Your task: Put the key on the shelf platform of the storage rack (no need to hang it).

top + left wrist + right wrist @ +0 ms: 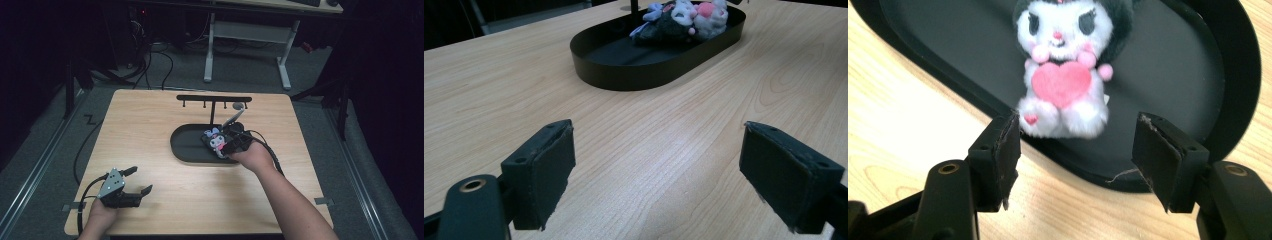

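The plush toy (1063, 82) (white face, dark hood, pink heart on its chest) lies in the black oval tray (187, 145), toward the tray's 3 o'clock end in the high view, just below the black hook stand (214, 100) that rises from the tray's back edge. The right gripper (235, 142) hovers right over that end of the tray; in the right gripper view its fingers (998, 155) stand wide apart, one on each side of the toy's feet, not touching it, w/ nothing between the pads. The left gripper (131, 187) rests near the worktop's (150, 120) 7 o'clock corner, well apart from the tray, fingers (541, 172) also wide and empty, pointed across bare wood toward the tray. As for progress: the toy is in the tray and no grasp is on it, so either it's about to be picked up (prob. for the stand's hooks, where a grey loop or strap seems to hang near the toy) or it has been let go; can't tell which. Whatever the case, the hooks look bare, and the left side isn't involved.
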`<action>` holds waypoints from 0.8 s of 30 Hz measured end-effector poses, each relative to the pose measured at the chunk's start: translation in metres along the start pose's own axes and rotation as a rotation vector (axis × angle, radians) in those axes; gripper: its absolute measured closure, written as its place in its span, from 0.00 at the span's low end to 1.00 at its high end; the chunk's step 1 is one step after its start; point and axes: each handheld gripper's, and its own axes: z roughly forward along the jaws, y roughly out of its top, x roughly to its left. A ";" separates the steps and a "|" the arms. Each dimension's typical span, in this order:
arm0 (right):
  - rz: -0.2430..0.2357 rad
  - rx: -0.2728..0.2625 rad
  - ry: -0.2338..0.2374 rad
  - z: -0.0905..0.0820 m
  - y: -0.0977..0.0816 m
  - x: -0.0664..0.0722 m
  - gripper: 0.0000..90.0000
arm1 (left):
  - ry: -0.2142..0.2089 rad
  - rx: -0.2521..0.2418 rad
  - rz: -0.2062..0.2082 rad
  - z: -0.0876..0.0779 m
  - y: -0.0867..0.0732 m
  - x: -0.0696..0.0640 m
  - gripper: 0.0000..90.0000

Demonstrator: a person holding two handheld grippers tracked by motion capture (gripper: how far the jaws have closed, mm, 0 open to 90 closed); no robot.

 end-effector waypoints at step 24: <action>-0.001 -0.190 -0.006 -0.009 -0.073 0.009 0.39 | 0.000 0.018 0.013 0.002 0.000 -0.002 0.17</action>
